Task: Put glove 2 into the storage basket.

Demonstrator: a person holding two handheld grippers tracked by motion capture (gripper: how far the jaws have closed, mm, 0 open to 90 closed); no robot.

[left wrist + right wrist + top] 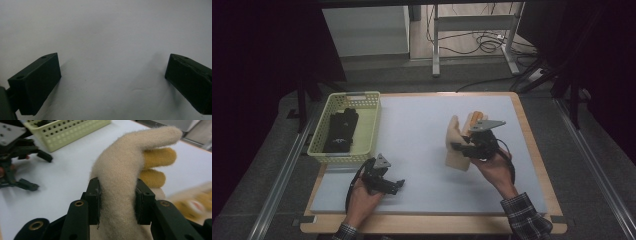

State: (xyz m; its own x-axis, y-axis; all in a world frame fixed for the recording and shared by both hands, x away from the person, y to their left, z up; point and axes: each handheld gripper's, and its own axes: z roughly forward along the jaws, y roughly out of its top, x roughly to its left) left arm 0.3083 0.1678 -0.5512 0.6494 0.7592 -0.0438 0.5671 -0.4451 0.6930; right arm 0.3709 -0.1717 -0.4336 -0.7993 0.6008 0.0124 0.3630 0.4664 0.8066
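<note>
A cream knitted glove (456, 150) with orange-yellow fingers is lifted off the white mat (417, 130) at centre right. My right gripper (463, 148) is shut on it. In the right gripper view the two jaws pinch the glove (125, 162) across its cream body at the right gripper (117, 202), and the glove's fingers point up and right. My left gripper (398, 184) is low over the mat near the front left, open with nothing between its fingers (37, 85); its view looks at bare mat. The left gripper (37, 171) also shows open at the far left.
A pale yellow basket (373, 125) stands at the mat's left edge with black gloves (341, 131) inside; its wall (65, 130) shows at top left. A blurred cream and orange shape (195, 205) lies at the right. The mat sits on a wooden tabletop (532, 150).
</note>
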